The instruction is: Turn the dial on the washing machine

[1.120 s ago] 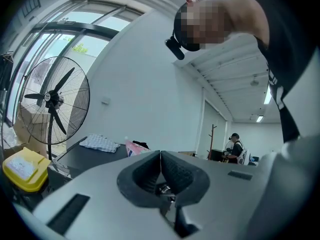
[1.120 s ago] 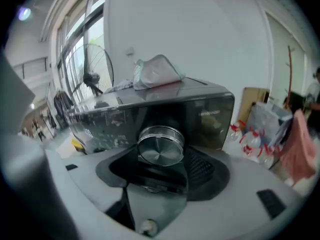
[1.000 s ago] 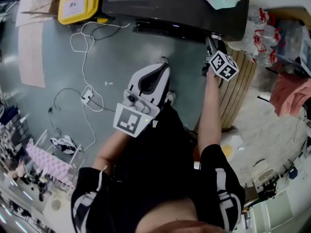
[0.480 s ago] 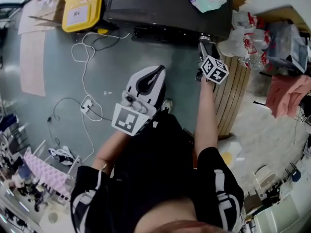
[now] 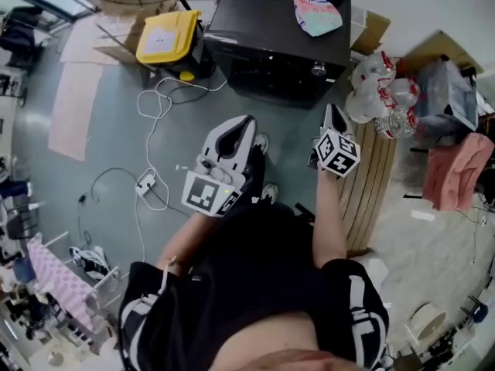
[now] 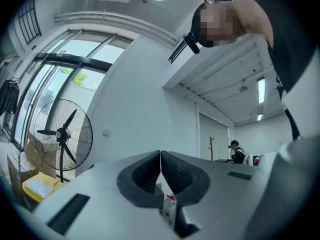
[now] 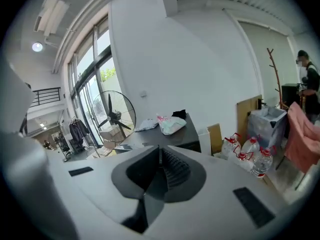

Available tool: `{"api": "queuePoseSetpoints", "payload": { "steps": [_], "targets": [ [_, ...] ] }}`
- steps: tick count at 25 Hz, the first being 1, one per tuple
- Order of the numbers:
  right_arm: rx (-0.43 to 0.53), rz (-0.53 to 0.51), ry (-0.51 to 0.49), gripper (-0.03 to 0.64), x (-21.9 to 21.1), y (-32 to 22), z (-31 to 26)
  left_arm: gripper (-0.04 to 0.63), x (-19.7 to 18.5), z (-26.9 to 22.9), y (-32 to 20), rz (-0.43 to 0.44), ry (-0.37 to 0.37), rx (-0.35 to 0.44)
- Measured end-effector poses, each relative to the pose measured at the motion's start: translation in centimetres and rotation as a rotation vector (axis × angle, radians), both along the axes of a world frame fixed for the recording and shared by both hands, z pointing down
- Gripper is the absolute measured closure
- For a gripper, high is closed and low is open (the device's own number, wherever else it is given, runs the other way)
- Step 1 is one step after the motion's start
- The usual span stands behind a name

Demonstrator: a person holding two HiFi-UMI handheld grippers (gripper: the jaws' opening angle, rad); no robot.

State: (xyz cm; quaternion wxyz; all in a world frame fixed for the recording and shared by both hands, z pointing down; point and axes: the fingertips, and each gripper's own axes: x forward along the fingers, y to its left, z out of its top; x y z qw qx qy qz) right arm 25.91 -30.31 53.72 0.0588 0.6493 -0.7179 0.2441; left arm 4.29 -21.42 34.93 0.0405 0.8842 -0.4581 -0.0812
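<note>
The dark washing machine (image 5: pixel 263 37) stands at the top of the head view, and its small round dial (image 5: pixel 318 69) shows on the front panel. My right gripper (image 5: pixel 332 113) hangs below the dial, apart from it. Its jaws are closing and look met in the right gripper view, with nothing between them (image 7: pixel 159 149). That view looks over the machine's top (image 7: pixel 187 134). My left gripper (image 5: pixel 245 124) is held in front of the person's body, shut and empty. In its own view (image 6: pixel 160 154) it points up at a white wall.
A patterned bag (image 5: pixel 313 10) lies on the machine. A yellow box (image 5: pixel 166 37) and a white cable (image 5: pixel 155 130) are on the floor to the left. Water bottles (image 5: pixel 379 91), a slatted wooden panel (image 5: pixel 371 176) and a pink cloth (image 5: pixel 452 168) are to the right. A standing fan (image 7: pixel 114 115) is behind.
The person has drawn back from the machine, so it looks farther off. My right gripper has come away from the front panel by the dial. The left gripper has hardly moved.
</note>
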Motion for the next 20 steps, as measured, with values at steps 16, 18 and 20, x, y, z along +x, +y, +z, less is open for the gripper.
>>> {"api": "queuePoseSetpoints", "payload": {
  "steps": [16,18,20],
  "targets": [
    [0.112,-0.124,0.05,0.591,-5.3,14.0,-9.4,0.572,-3.6,-2.9,9.8,-0.043,0.034,-0.025],
    [0.124,-0.124,0.04,0.591,-5.8,15.1,-10.5,0.572,-4.2,-2.7,10.0,-0.048,0.031,-0.034],
    [0.137,-0.123,0.033,0.591,-6.4,16.1,-11.3,0.572,-4.9,-2.3,10.1,-0.046,0.025,-0.041]
  ]
}}
